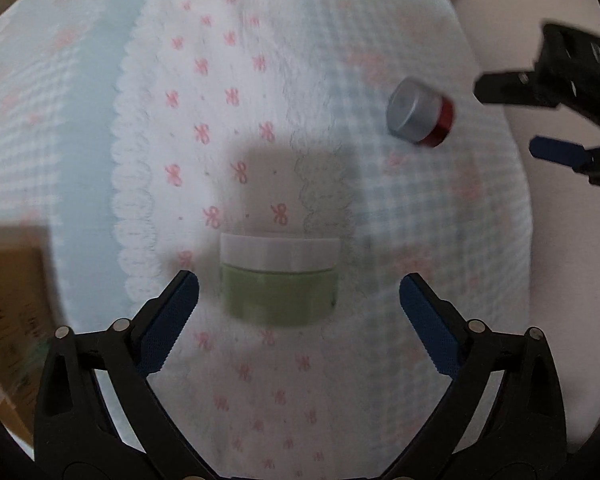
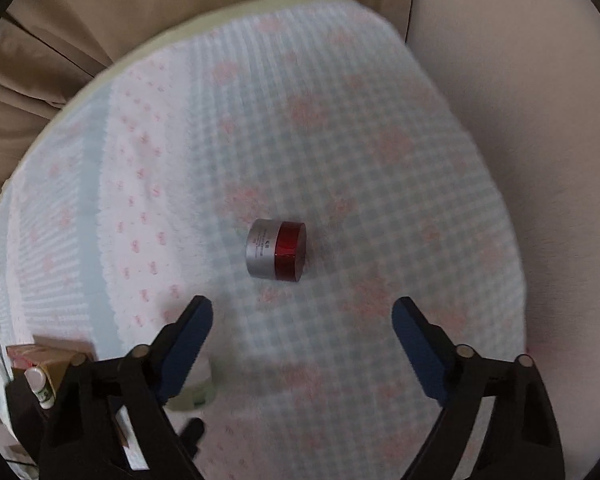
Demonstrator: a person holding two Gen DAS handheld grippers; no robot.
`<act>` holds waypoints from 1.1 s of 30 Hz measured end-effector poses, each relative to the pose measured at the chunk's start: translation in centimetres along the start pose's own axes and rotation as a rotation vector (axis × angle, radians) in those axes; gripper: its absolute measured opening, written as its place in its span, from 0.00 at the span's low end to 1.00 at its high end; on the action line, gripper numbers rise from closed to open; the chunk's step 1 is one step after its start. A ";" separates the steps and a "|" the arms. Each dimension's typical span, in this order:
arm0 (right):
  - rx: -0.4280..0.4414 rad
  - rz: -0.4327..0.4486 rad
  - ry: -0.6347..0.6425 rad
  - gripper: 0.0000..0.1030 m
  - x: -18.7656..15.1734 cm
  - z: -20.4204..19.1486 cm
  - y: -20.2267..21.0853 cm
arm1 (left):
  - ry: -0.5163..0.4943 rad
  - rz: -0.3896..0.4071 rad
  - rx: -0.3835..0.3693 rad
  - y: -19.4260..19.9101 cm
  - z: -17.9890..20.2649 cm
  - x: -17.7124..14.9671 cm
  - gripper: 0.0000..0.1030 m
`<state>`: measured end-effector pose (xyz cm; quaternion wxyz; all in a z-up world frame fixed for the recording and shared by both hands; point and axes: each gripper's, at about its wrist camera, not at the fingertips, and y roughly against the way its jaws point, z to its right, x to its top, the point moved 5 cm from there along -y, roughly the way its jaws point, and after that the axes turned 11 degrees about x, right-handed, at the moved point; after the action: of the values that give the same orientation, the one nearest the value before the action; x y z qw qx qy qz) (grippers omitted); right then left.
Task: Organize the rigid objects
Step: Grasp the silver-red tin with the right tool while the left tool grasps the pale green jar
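Now, both jaws spread wide, green jar (image 1: 279, 280) between left gripper (image 1: 299, 300) tips, red jar (image 2: 276, 250) mid-towel.

We see our left gripper (image 1: 299, 294) at the bottom of the frame. It has black plastic arms, round silver pins and two blue fingers (image 1: 171, 320) with bumpy edges. Our right gripper (image 2: 302, 322) looks the same: black arms, silver pins, blue fingers (image 2: 418, 350).

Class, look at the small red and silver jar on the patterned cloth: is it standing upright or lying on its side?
On its side. The red and silver jar shows its round wall facing up, silver lid pointing left and red base right, resting on the patterned cloth.
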<state>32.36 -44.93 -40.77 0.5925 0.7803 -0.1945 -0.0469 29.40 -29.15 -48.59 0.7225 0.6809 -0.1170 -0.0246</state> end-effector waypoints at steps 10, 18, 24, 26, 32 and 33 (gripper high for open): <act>-0.003 -0.102 -0.042 0.70 2.1 0.7 -7.8 | -0.023 -0.060 0.009 -4.6 0.1 0.6 0.86; 0.036 -0.133 -0.084 0.43 2.1 1.1 -10.4 | -0.018 -0.050 0.033 -5.2 -0.4 0.4 0.66; 0.040 -0.128 -0.071 0.41 2.1 1.1 -10.7 | -0.017 -0.034 0.034 -4.6 -0.8 0.3 0.66; 0.045 -0.124 -0.079 0.40 2.0 0.8 -10.5 | -0.010 -0.024 0.032 -3.8 -1.0 0.5 0.66; 0.059 -0.096 -0.079 0.38 1.0 0.7 -7.2 | 0.008 0.024 0.030 -0.3 -2.0 0.8 0.66; 0.062 -0.090 -0.078 0.38 0.9 0.7 -6.6 | 0.010 0.036 0.029 0.6 -2.2 0.9 0.66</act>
<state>34.58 -44.38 -47.01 0.5574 0.8038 -0.1836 -0.0978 30.65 -27.11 -47.94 0.7134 0.6893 -0.1260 -0.0067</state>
